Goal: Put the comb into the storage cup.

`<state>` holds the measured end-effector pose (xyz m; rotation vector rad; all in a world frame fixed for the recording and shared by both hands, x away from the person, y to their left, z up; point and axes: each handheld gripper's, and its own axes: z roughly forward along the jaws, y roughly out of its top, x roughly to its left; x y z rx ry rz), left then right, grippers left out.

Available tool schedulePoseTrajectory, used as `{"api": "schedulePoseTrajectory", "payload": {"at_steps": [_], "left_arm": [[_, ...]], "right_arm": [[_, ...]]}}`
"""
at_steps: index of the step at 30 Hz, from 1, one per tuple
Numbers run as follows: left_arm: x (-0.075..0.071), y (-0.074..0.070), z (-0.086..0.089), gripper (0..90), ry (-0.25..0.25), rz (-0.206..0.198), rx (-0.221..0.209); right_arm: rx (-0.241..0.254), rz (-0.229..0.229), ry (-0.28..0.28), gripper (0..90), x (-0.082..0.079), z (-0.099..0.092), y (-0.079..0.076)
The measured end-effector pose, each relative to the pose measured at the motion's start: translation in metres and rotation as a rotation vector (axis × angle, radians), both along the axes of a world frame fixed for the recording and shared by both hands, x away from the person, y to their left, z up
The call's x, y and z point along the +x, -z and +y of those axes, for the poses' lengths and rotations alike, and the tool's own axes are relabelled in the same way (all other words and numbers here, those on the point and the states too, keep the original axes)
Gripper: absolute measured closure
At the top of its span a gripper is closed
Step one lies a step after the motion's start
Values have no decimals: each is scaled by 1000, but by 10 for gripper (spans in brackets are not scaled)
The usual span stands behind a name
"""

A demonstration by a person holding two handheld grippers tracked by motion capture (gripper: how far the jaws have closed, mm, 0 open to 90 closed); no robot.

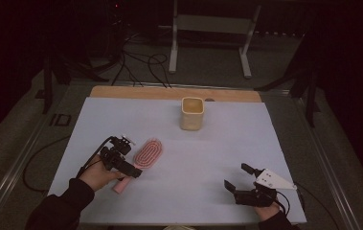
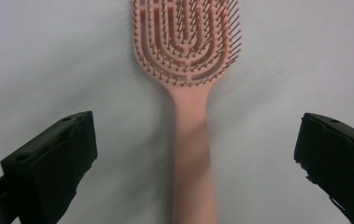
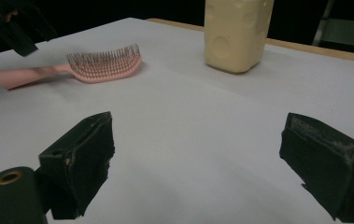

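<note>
A pink hairbrush (image 1: 148, 152) lies bristles up on the white table cover (image 1: 208, 143), left of the middle, its handle pointing toward the person. My left gripper (image 1: 130, 160) hovers over that handle. In the left gripper view the handle (image 2: 193, 154) runs up between the wide-apart jaws, and neither pad touches it; the left gripper (image 2: 195, 135) is open. My right gripper (image 1: 235, 176) rests near the front right of the table, open with nothing between its jaws (image 3: 198, 140). From there the hairbrush (image 3: 102, 65) shows at the far left.
A cream square cup (image 1: 191, 114) stands upright near the back middle of the table, also visible as the cup (image 3: 237, 32) in the right gripper view. A wooden strip (image 1: 169, 92) edges the table's far side. Cables (image 1: 141, 62) and a metal stand (image 1: 212, 28) lie beyond it.
</note>
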<state>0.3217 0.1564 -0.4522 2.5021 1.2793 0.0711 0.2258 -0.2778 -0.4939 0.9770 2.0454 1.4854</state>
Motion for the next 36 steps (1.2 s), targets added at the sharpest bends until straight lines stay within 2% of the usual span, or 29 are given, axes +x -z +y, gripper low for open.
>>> {"api": "schedulePoseTrajectory", "payload": {"at_steps": [1,5,13,16,19,28,33,36], "left_arm": [[1,1,0,2,-3,5,-6],[3,3,-5,2,-15,9,17],[9,10,-5,11,-48,43,3],[9,13,-5,36,-43,48,1],[10,15,-5,73,-39,56,0],[13,23,-5,287,-25,97,15],[14,29,-9,412,-11,102,50],[16,31,-8,443,-10,109,56]], "right_arm": [[1,-3,-1,96,0,1,0],[-5,-3,-3,96,0,1,0],[-4,-5,0,96,-1,1,-1],[-1,-3,3,97,-1,0,-1],[-4,-7,3,96,-1,0,-1],[-3,-8,3,97,-1,-1,-1],[-2,-8,6,97,-1,-1,-1],[-5,-13,9,97,-2,-1,-2]]}}
